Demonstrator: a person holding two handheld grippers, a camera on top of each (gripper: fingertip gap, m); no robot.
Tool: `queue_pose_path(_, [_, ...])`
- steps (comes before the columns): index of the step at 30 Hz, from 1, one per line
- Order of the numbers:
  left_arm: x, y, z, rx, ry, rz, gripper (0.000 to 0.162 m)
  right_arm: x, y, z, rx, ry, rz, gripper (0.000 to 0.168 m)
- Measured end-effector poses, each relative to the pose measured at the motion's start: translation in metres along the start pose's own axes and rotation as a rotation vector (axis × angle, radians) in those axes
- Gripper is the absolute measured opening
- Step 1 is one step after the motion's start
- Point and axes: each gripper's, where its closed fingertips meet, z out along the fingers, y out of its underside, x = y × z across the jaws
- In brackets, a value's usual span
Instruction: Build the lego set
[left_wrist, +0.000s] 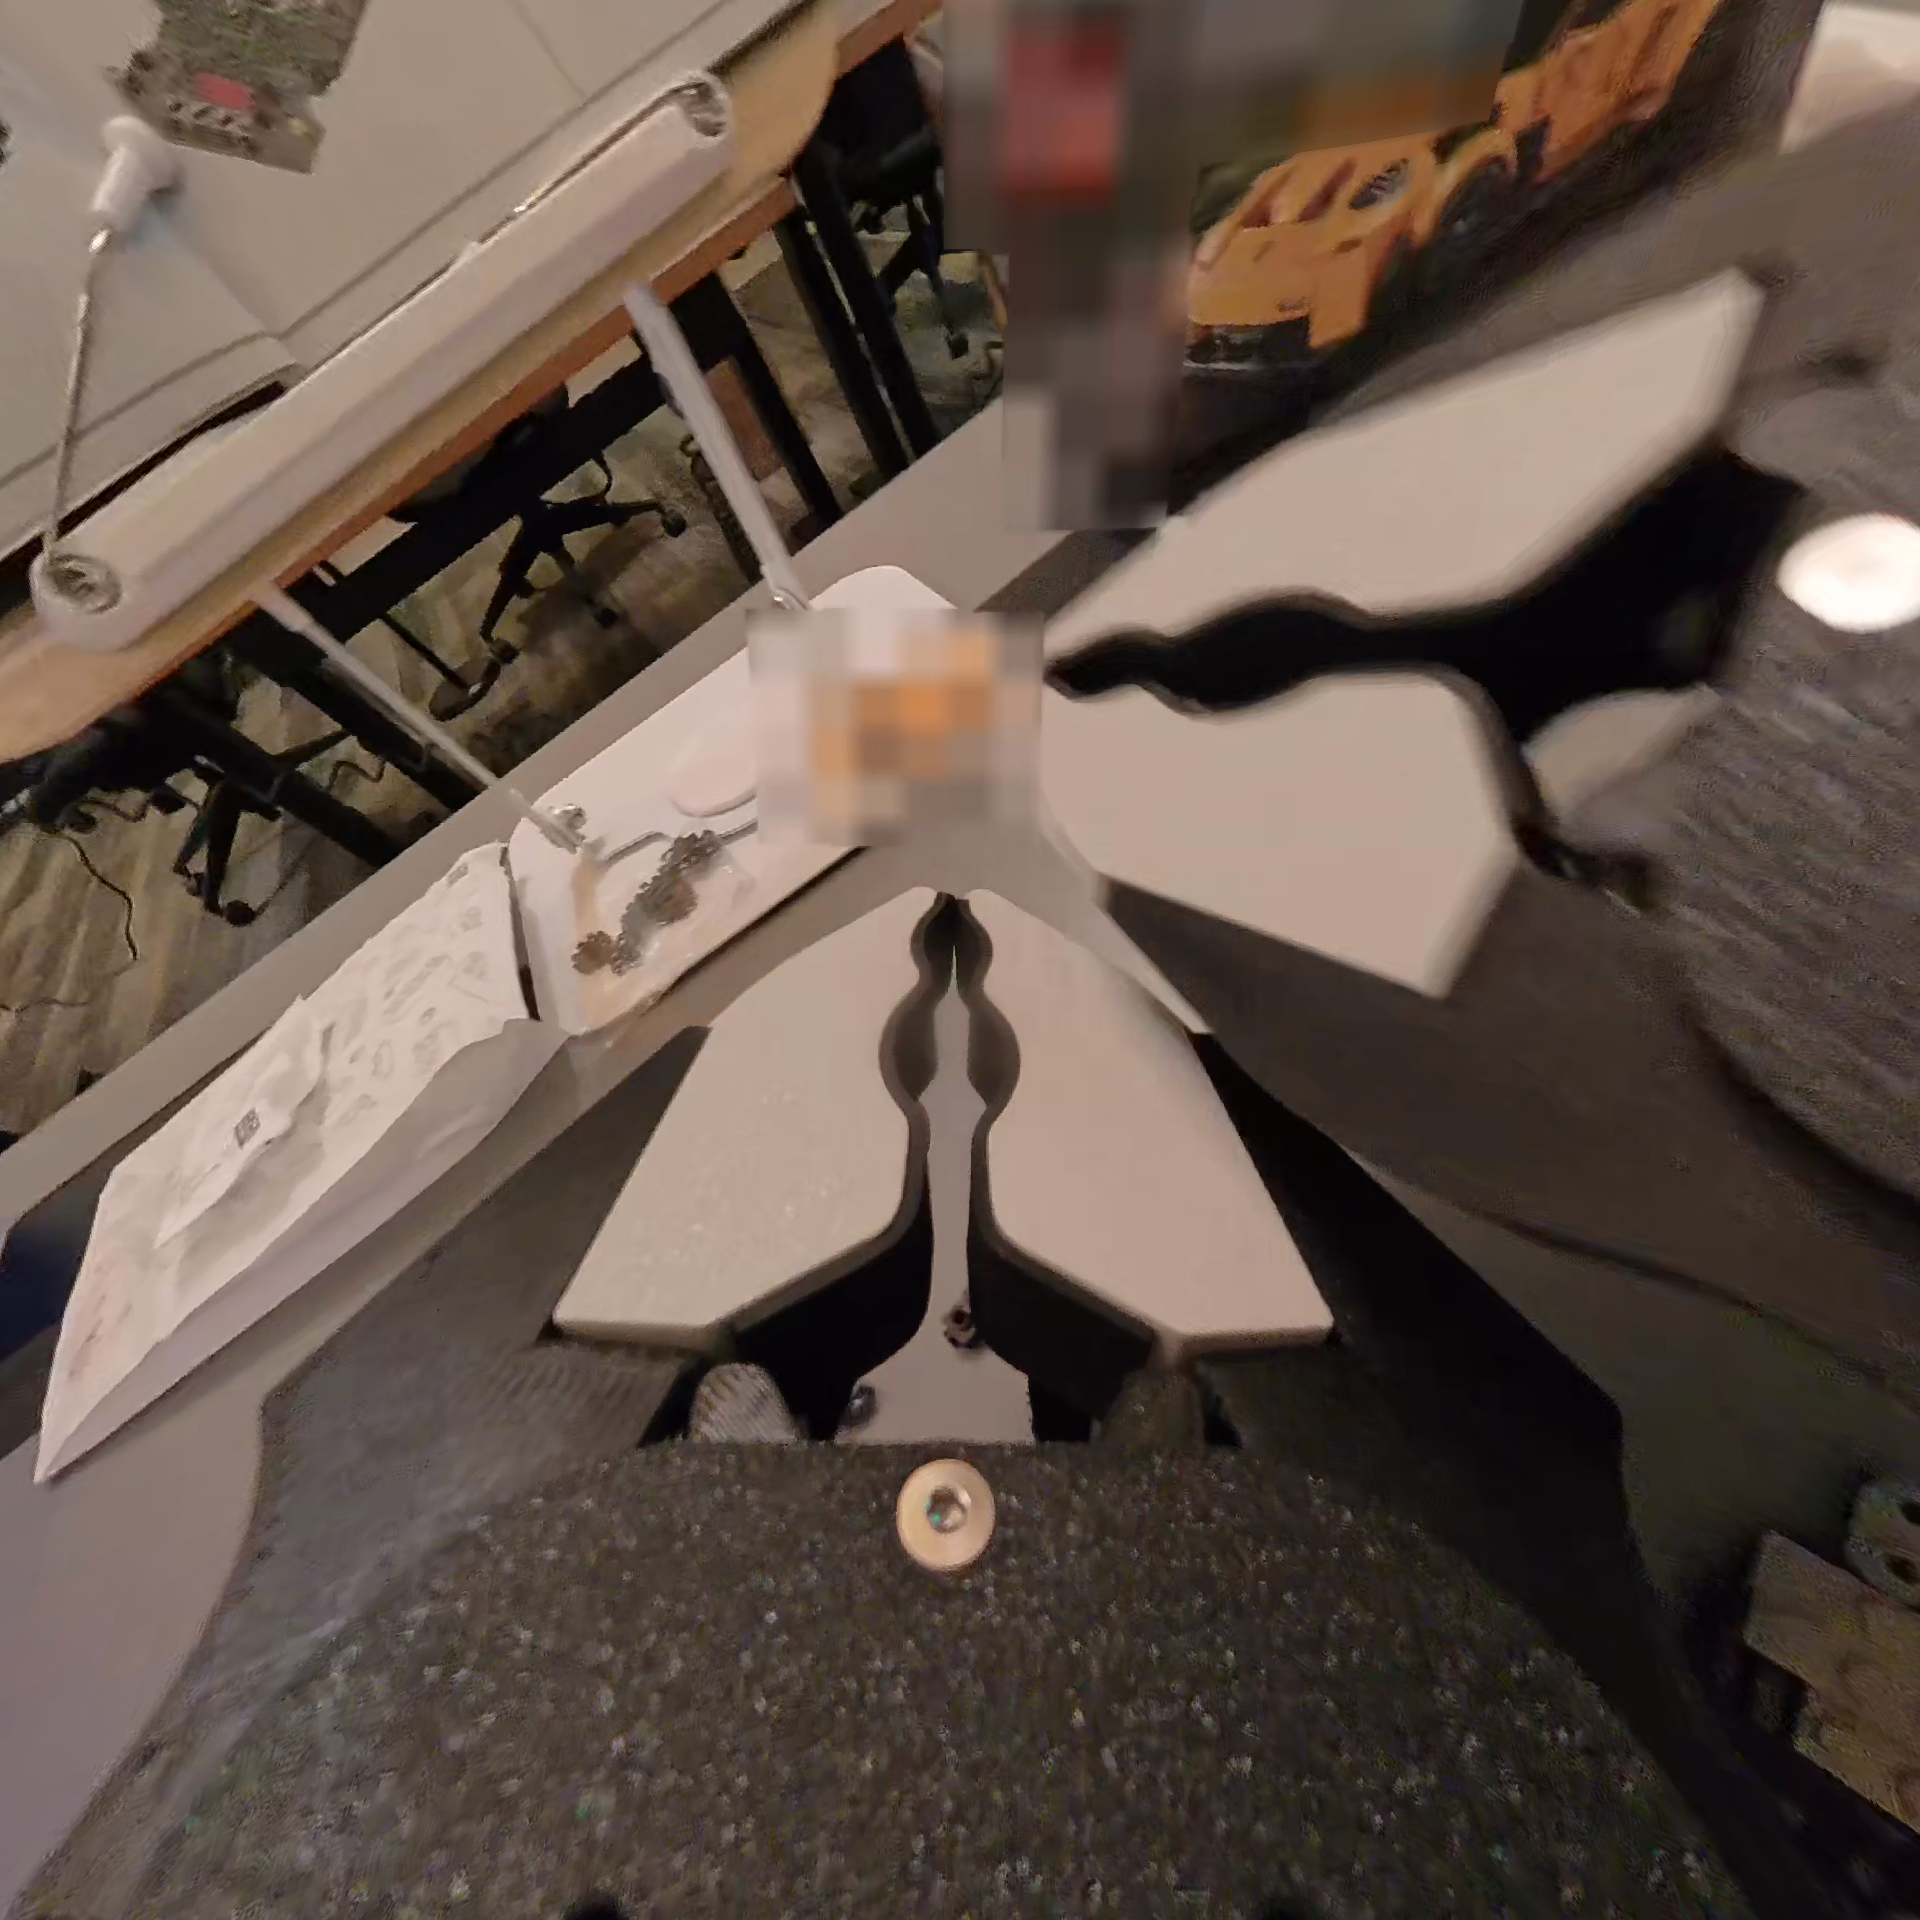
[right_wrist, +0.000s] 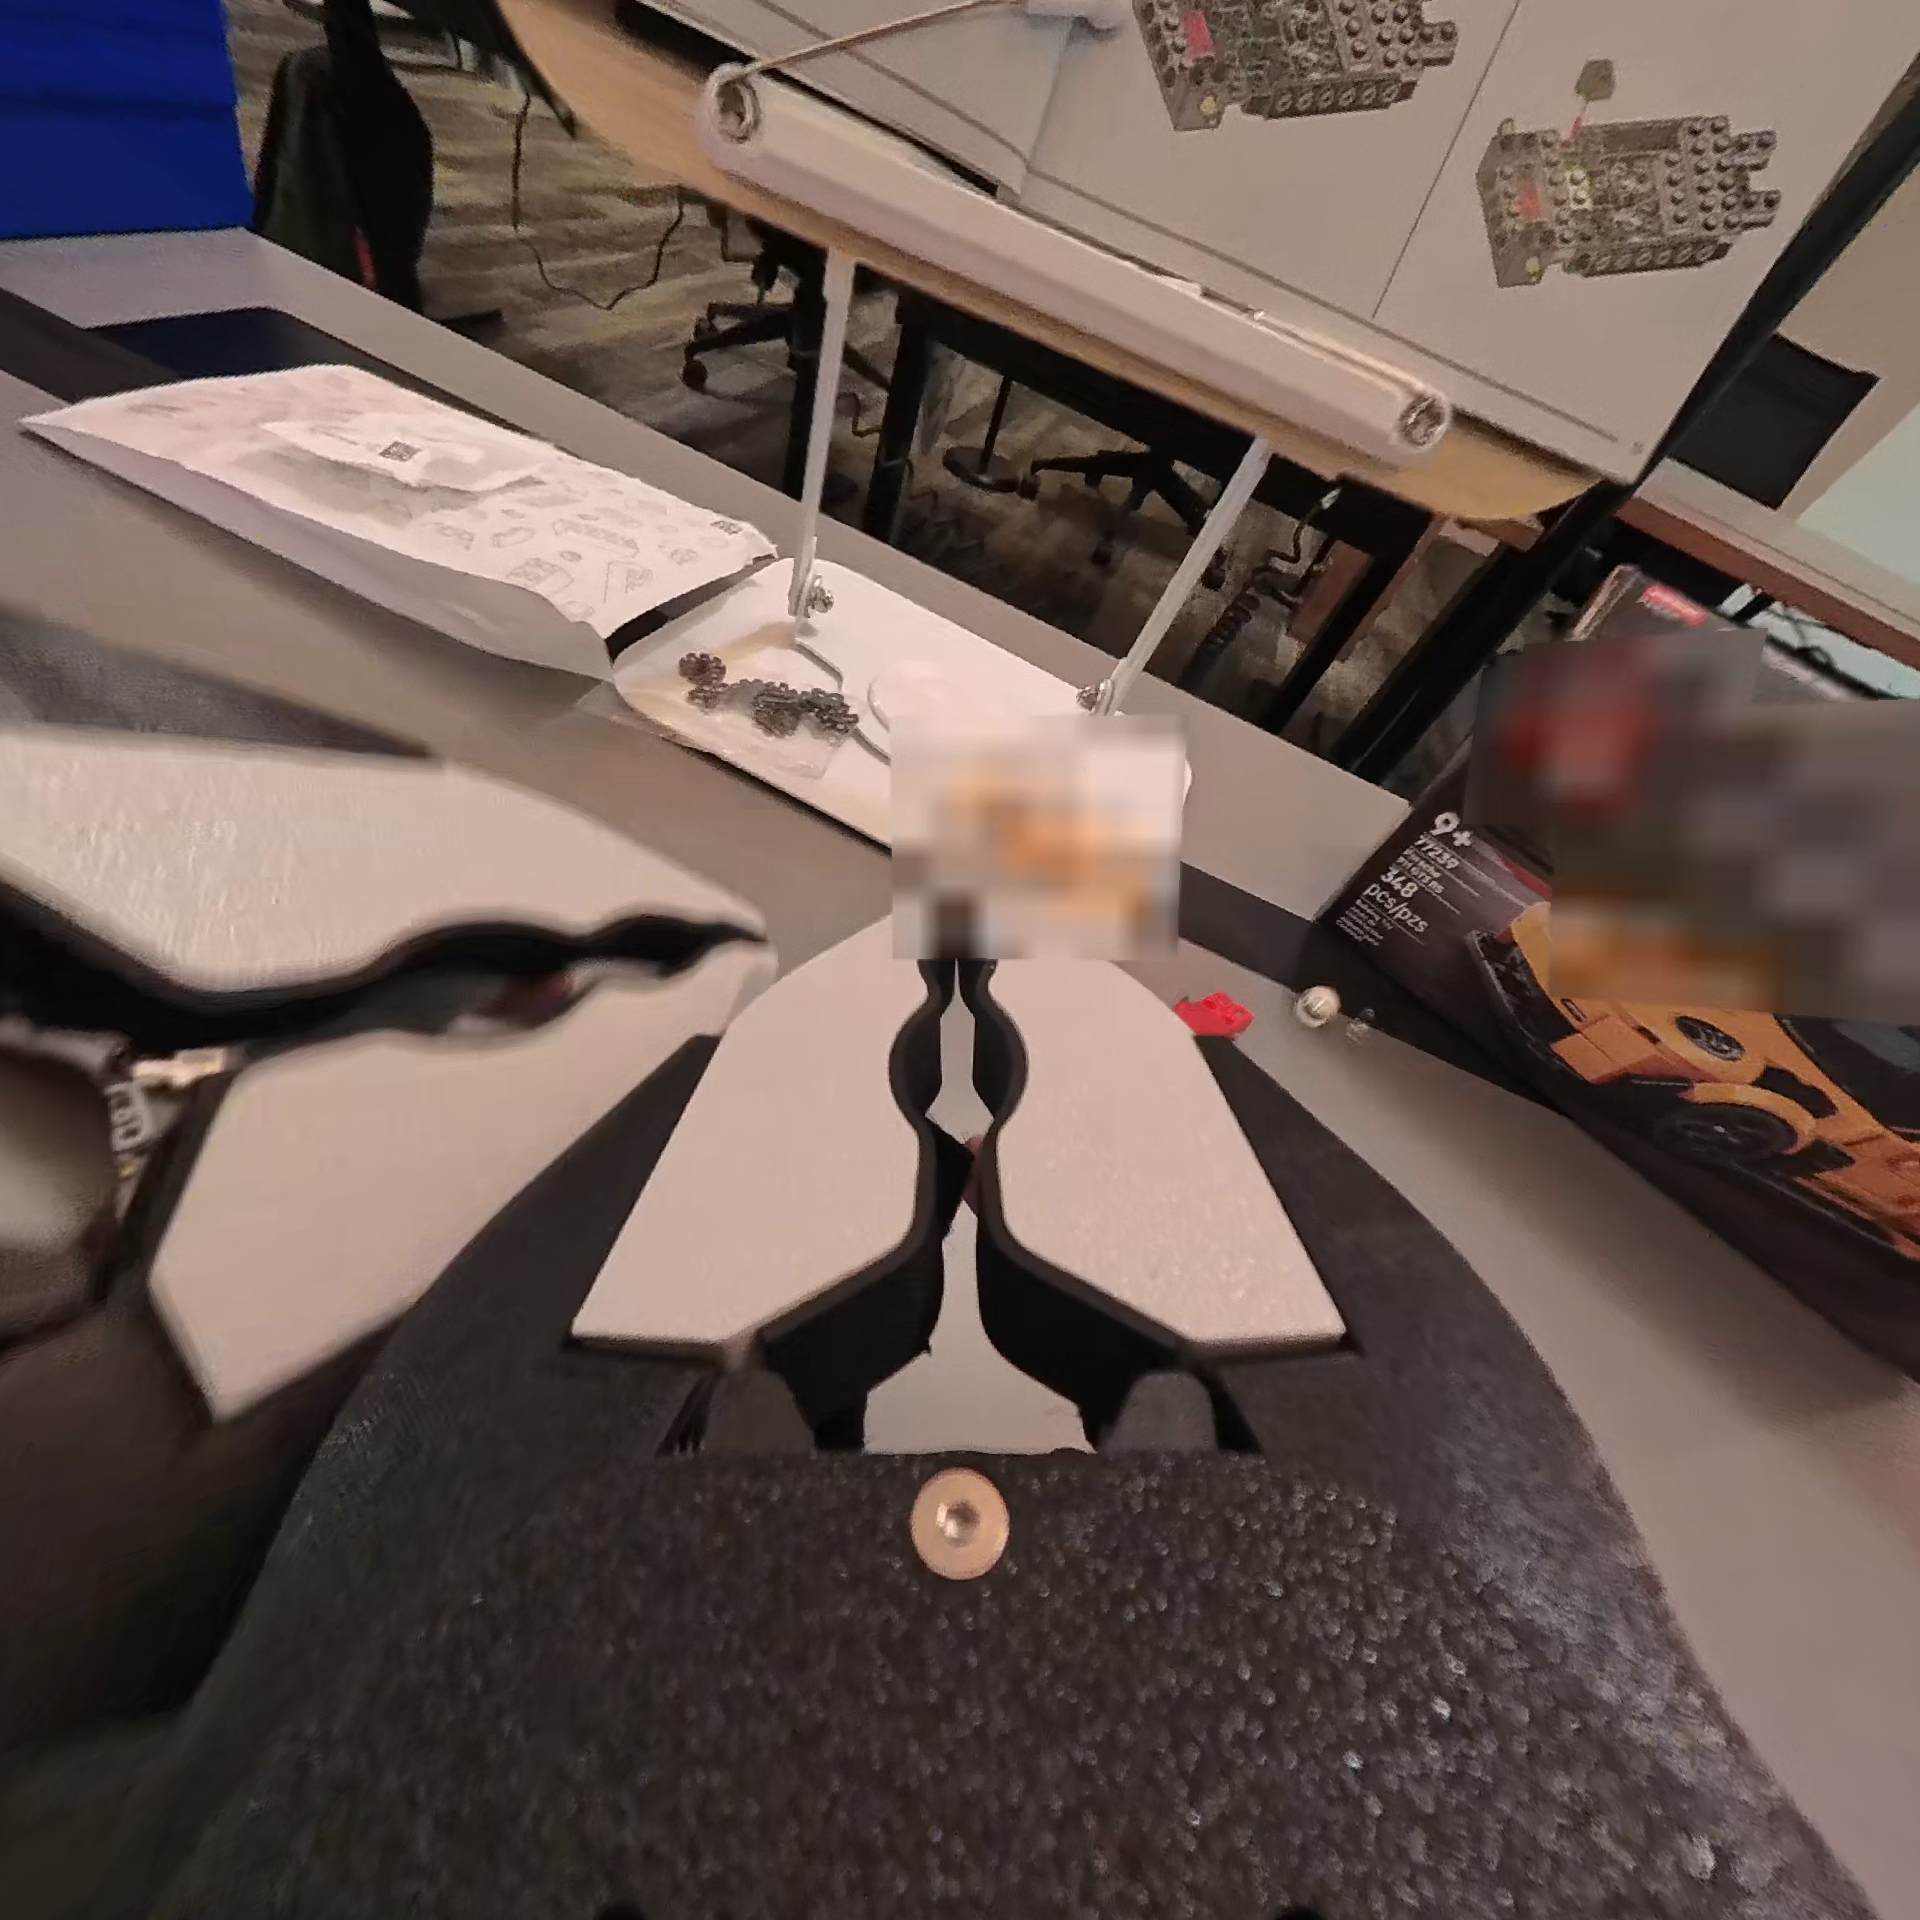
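The left gripper (left_wrist: 954, 914) has its jaws pressed together at the tips, with nothing visible between them. The right gripper (right_wrist: 958, 982) has its jaws nearly together; something small, dark and reddish sits deep in the gap, too hidden to name, and whether it is pinched cannot be told. The two grippers sit close, each showing blurred at the edge of the other's view.

Just past both tips a mosaic patch hides whatever lies there. Beyond it on the grey worktop (right_wrist: 1558, 1226) a white stand base (right_wrist: 935, 644) carries a clear bag of small dark lego pieces (right_wrist: 774, 701), strung roughly along the worktop's far edge. Beside it lies an opened white paper bag (right_wrist: 416, 499) printed with part outlines, its long axis running away to the left. Thin rods rise from the base to a holder with the instruction pages (right_wrist: 1621, 177), cut off at the top.

To the right lie a small red piece (right_wrist: 1214, 1013), a little silver ball (right_wrist: 1315, 1006), and the dark set box (right_wrist: 1683, 1101) showing an orange car, its lettering partly covered.
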Motion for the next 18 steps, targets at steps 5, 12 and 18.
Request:
queue_pose_path(5, [-0.007,0.008,-0.002,-0.020,-0.011,-0.042,0.000,-0.012,0.003,0.000,-0.014,-0.025,-0.004,0.000])
queue_pose_path(12, [-0.026,0.009,0.000,-0.014,-0.076,-0.048,0.000,-0.017,0.006,-0.002,-0.005,-0.013,-0.054,0.000])
queue_pose_path(18, [-0.013,0.006,0.000,-0.003,-0.065,0.008,0.000,-0.007,0.005,0.001,-0.008,-0.010,0.001,0.000])
